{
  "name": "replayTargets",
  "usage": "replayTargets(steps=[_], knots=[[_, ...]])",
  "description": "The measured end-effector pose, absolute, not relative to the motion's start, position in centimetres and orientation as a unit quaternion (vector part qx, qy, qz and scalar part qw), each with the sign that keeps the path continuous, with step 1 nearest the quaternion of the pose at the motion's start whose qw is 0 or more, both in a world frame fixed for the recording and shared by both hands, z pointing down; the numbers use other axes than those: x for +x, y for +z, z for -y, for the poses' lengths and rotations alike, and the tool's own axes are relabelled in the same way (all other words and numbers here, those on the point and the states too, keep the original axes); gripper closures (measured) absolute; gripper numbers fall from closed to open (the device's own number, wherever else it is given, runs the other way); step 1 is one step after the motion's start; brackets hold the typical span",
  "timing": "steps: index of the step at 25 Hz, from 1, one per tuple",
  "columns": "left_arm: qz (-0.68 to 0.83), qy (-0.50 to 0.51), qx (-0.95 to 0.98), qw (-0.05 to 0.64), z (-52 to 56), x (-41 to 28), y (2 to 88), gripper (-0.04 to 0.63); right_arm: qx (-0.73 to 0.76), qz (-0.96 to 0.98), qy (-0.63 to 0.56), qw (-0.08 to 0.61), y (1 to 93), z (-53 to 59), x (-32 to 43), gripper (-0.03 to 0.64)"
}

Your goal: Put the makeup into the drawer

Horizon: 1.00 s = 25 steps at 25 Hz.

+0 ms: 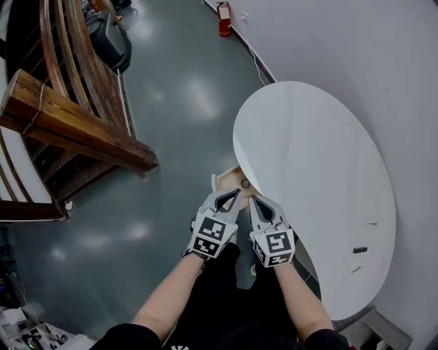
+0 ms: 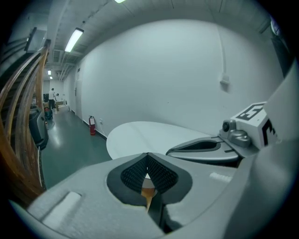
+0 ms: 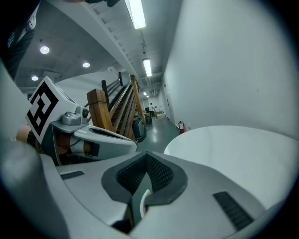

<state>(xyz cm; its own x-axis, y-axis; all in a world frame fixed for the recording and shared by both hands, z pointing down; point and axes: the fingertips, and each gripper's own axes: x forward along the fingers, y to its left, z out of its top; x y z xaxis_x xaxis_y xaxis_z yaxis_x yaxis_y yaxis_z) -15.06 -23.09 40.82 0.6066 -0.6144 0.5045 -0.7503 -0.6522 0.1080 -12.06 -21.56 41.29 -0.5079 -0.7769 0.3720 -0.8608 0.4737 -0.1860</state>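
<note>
My two grippers hang side by side over the near left rim of a round white table (image 1: 321, 171). The left gripper (image 1: 237, 194) has its jaws pressed together with nothing between them, as the left gripper view (image 2: 147, 156) shows. The right gripper (image 1: 252, 199) also looks shut and empty, its pads meeting in the right gripper view (image 3: 146, 156). Just beyond the tips, a light wooden drawer (image 1: 231, 179) with a round knob sticks out from under the table edge. A small dark item (image 1: 360, 250) lies on the table at the near right. I cannot make out any makeup.
A heavy wooden stair rail (image 1: 75, 130) fills the left side, with a dark bag or seat (image 1: 109, 41) behind it. A red fire extinguisher (image 1: 224, 19) stands by the white wall (image 1: 383, 61) that runs along the right. Grey-green floor lies between.
</note>
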Motion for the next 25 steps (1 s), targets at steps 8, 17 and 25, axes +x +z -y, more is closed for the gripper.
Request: replayTargets(steps=[8, 17, 25], knots=[[0.387, 0.180, 0.896, 0.126, 22.5, -14.8, 33.3, 0.584, 0.481, 0.858, 0.151, 0.097, 34.3, 21.4, -12.6, 0.603], [0.382, 0.131, 0.911, 0.088, 21.4, -14.7, 24.4, 0.584, 0.493, 0.861, 0.106, 0.073, 25.8, 21.3, -12.0, 0.603], [0.374, 0.093, 0.921, 0.061, 20.2, -13.4, 19.4, 0.586, 0.497, 0.863, 0.068, 0.052, 20.6, 19.9, -11.2, 0.603]])
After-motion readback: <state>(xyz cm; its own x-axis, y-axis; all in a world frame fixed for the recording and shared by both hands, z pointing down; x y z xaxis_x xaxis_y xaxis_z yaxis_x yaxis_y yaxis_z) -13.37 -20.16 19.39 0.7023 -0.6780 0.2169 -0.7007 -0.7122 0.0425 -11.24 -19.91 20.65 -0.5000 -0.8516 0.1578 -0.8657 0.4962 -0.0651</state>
